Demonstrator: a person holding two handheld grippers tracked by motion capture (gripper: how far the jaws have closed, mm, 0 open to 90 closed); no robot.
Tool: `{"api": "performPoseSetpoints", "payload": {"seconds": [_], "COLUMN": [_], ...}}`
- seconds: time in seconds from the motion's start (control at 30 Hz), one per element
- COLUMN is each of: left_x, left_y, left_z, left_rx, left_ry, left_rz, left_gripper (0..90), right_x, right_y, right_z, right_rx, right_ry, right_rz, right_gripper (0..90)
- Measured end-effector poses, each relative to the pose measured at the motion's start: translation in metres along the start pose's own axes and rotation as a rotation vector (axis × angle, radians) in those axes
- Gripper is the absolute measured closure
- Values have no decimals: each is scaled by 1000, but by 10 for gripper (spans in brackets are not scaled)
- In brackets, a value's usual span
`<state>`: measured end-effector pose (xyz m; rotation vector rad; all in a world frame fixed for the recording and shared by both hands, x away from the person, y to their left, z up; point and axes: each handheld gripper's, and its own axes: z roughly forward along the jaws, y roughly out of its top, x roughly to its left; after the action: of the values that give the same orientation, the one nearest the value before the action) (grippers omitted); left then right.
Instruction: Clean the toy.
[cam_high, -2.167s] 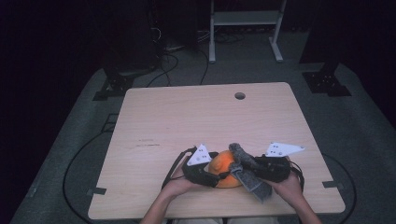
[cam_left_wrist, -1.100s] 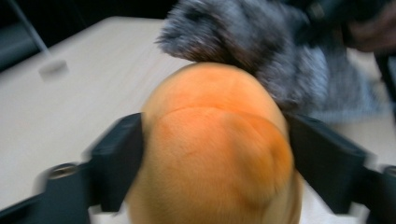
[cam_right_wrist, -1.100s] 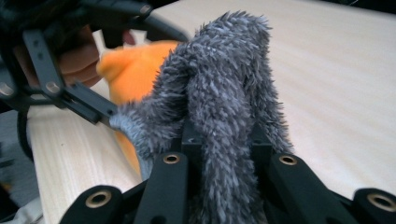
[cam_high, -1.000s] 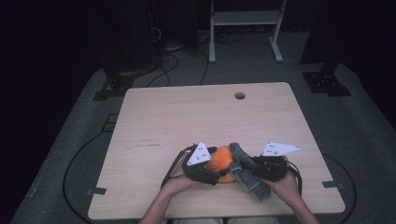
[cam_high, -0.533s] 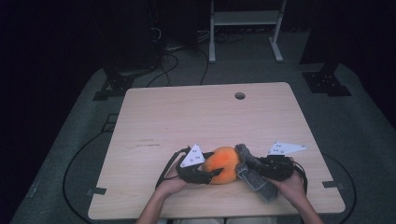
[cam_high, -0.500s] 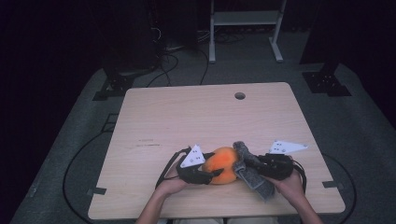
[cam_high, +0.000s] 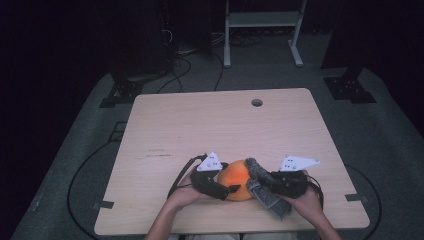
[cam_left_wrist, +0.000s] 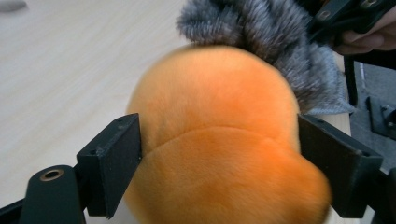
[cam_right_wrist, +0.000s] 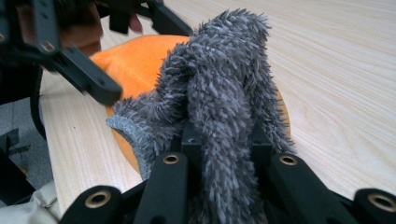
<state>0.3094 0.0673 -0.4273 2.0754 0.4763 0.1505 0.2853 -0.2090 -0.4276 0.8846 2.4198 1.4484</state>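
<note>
The grey fuzzy cloth (cam_right_wrist: 224, 93), pinched in the right gripper (cam_high: 267, 186), has slid onto the orange plush ball (cam_left_wrist: 219, 140), which the left gripper (cam_high: 231, 189) clamps; wrapping or wiping likely starts.

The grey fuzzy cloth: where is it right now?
In the high view the grey fuzzy cloth lies near the table's front edge, right of centre, clamped in the right tool and draped against the orange plush ball.

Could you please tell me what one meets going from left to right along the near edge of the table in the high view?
Person's left hand → left gripper → orange plush ball → grey fuzzy cloth → right gripper → person's right hand.
</note>
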Motion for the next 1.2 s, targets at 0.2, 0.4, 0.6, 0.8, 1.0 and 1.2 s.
{"api": "performPoseSetpoints", "payload": {"seconds": [0.2,0.4,0.6,0.8,1.0,1.2], "left_x": [-11,4,10,12,9,10], "left_y": [8,-1,-3,-8,-9,-2], "left_z": [-5,-8,-11,-11,-10,-13], "left_rx": [-102,-89,-67,-66,-43,-37], "left_ry": [87,34,55,40,2,-6], "left_rz": [187,129,33,-2,24,2], "left_gripper": [412,180,248,266,280,177], "right_x": [3,7,9,-16,-7,-8], "right_y": [8,12,7,-11,7,2], "right_z": [-13,0,10,5,-1,9], "right_rx": [-39,-34,-38,28,-63,-31], "right_ry": [-79,-79,-34,-76,-47,-13], "right_rz": [-19,-14,-7,80,44,52], "right_gripper": [750,751,747,747,746,745]}}
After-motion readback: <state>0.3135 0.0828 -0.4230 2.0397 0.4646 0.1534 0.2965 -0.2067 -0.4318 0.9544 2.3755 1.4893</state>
